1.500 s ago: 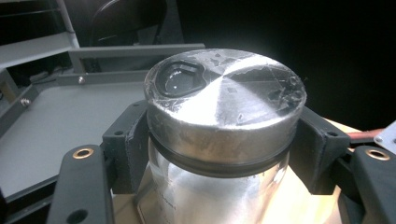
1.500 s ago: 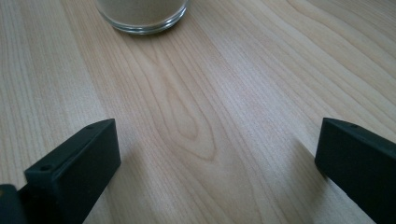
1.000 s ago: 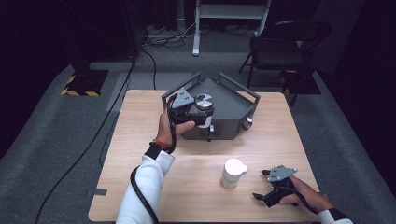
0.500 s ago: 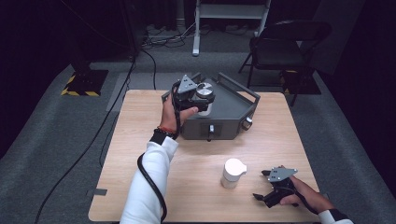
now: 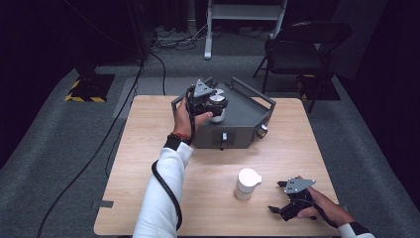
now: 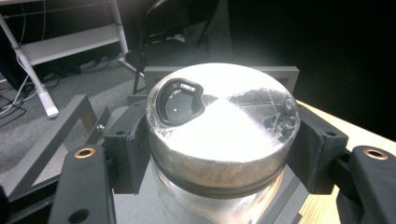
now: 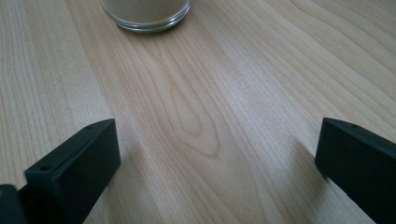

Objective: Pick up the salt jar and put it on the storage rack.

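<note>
Gripping the jar's metal lid with your left tool, you risk slippage; your right tool rests wide open, empty.

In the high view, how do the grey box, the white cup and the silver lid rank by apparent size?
Largest to smallest:
1. grey box
2. white cup
3. silver lid, though the left gripper hides part of it, and it lies farther from the camera, so ranks 2 and 3 are unsure.
</note>
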The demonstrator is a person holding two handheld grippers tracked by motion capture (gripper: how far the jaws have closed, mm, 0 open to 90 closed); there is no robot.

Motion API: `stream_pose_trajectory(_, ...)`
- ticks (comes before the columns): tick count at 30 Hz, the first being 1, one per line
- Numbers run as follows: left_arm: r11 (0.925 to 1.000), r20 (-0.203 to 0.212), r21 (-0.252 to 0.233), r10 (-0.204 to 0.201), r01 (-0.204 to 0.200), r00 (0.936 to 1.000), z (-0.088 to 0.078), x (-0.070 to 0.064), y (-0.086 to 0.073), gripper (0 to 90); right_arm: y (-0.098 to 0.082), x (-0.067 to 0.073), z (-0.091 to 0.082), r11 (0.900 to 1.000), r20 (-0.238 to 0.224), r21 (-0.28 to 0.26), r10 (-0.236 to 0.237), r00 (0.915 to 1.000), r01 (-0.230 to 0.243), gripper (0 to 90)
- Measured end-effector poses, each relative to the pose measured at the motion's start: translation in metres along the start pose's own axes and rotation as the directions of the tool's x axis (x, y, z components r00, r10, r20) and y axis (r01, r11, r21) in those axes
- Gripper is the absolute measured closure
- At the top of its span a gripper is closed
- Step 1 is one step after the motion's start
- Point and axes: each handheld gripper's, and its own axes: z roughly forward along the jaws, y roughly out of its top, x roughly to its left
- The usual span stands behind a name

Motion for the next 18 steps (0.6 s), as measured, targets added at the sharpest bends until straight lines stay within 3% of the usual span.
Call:
stream_pose_trajectory(11, 0.9995, -0.011, 0.033, -0.002, 0.002, 0.9999, 0.0071, 0.0018, -0.0063, 34.3, 0.0000, -0.0001, -0.0001, 1.000, -0.001, 0.000, 0.000, 1.0000, 0.000, 0.0)
stream_pose_trajectory(18, 0.9994, -0.012, 0.024, -0.025, 0.026, 0.9996, 0.0083, 0.0038, -0.0101, 34.2, -0.0001, -0.0001, -0.0001, 1.000, -0.001, 0.000, -0.001, 1.0000, 0.001, 0.0)
